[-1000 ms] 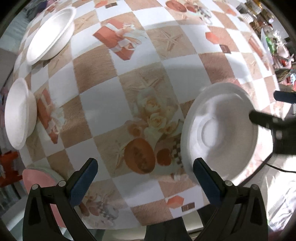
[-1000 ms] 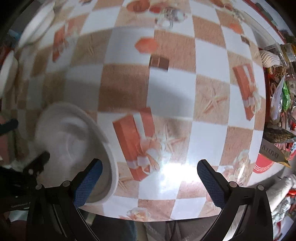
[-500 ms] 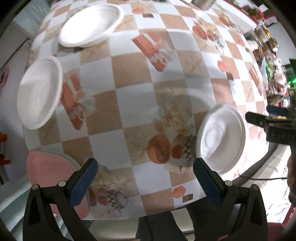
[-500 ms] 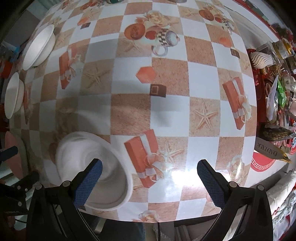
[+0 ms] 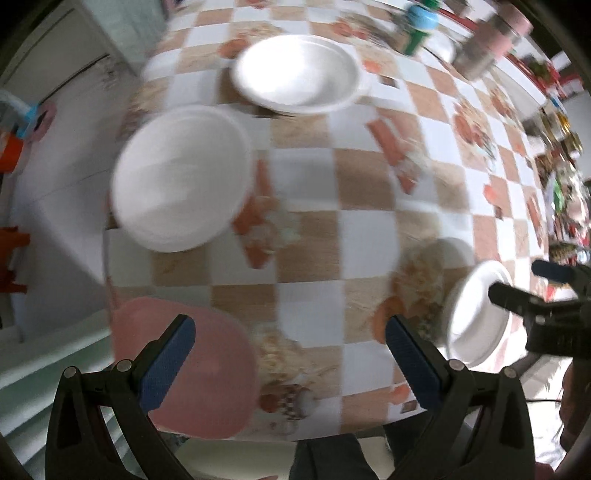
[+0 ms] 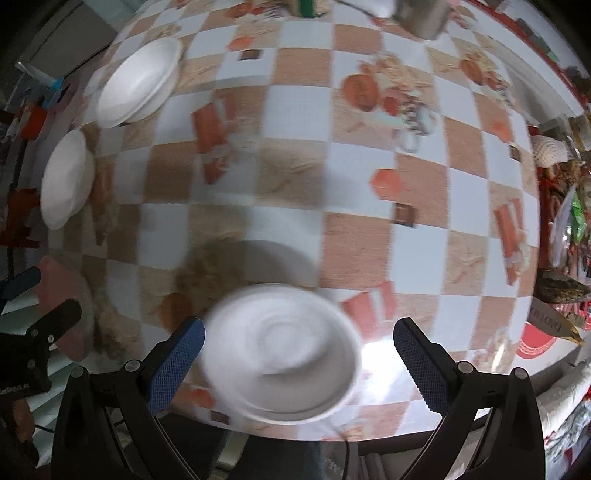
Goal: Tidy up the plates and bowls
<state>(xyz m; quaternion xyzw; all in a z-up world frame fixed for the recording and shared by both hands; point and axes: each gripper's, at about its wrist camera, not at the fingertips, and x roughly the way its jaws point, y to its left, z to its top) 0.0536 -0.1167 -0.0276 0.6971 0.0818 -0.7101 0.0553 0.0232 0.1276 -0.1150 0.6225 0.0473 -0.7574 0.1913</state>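
Note:
A white plate [image 6: 284, 354] lies near the table's front edge, right below my open right gripper [image 6: 295, 365]; it also shows in the left wrist view [image 5: 476, 314]. A white bowl [image 5: 181, 177] sits at the left and a wider white bowl [image 5: 299, 74] behind it; both show in the right wrist view, the nearer [image 6: 64, 184] and the farther [image 6: 138, 83]. A pink plate [image 5: 199, 373] lies at the near left corner under my open, empty left gripper [image 5: 291, 362]. The right gripper [image 5: 532, 291] shows over the white plate.
The checked tablecloth [image 6: 354, 170] covers the table. A metal container [image 5: 480, 55] and a green can [image 5: 417, 33] stand at the back. Cluttered packets [image 6: 565, 221] line the right edge. The left gripper's fingers [image 6: 55, 325] show at the left.
Both grippers have risen and swung left. The white plate now sits centred under the right gripper. The pink plate and both bowls have come further into the left view.

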